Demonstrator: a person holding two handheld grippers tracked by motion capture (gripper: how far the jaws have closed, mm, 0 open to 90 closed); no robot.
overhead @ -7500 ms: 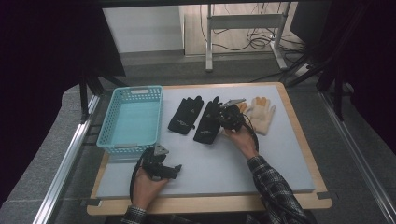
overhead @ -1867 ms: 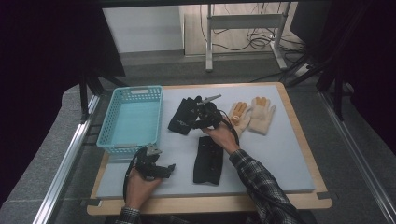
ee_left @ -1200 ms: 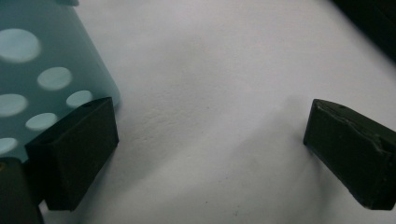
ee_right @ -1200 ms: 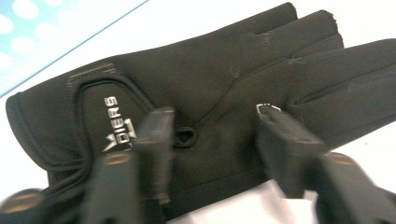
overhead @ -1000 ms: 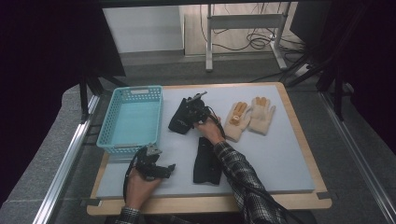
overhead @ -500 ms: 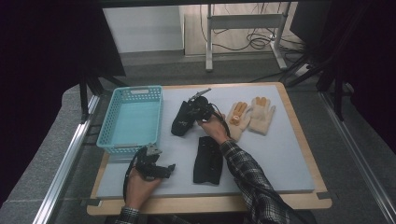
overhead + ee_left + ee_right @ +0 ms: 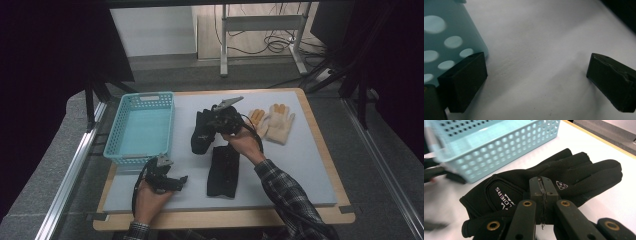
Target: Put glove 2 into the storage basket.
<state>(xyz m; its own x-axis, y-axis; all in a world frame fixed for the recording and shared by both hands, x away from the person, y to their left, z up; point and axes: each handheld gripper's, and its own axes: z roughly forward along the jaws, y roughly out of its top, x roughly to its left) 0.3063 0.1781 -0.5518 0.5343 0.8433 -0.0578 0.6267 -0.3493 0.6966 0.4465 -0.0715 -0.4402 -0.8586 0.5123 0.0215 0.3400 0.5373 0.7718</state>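
In the high view my right gripper [image 7: 208,126] hangs above the middle back of the mat, shut on a black glove [image 7: 201,136] that dangles from it. In the right gripper view its jaws [image 7: 542,182] are pressed together over that glove [image 7: 579,170], which bears a white logo. A second black glove [image 7: 223,170] lies flat on the mat nearer the person. My left gripper [image 7: 179,182] rests low at the front left. In the left gripper view the same gripper [image 7: 536,67] is open over bare mat with nothing between its jaws.
A light blue perforated basket [image 7: 142,127] stands at the left of the mat, close to both grippers [image 7: 499,145] [image 7: 444,37]. A pair of tan gloves [image 7: 274,122] lies at the back right. The grey mat [image 7: 295,165] covers a wooden-edged table.
My right gripper has risen and shifted slightly right with the black glove, which now hangs off the mat. The left gripper has stayed where it was.
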